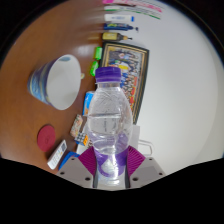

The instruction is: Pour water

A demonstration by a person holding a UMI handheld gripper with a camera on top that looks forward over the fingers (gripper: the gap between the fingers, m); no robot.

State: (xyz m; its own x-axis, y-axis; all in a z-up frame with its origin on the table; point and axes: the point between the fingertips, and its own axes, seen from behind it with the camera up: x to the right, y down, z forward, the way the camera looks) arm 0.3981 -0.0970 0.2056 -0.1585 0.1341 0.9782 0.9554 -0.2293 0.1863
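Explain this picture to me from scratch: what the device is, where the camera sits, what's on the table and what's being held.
There is no robot arm: a person holds a two-finger gripper in one hand. The single picture comes from a wide-angle camera riding on it, looking forward along the fingers. They clamp a clear water bottle with a purple cap, held upright. Beyond, on a brown table, sits a white bowl, empty as far as I can see, beside a patterned mat. Some markers lie further off, and a dark red disc nearer the fingers.
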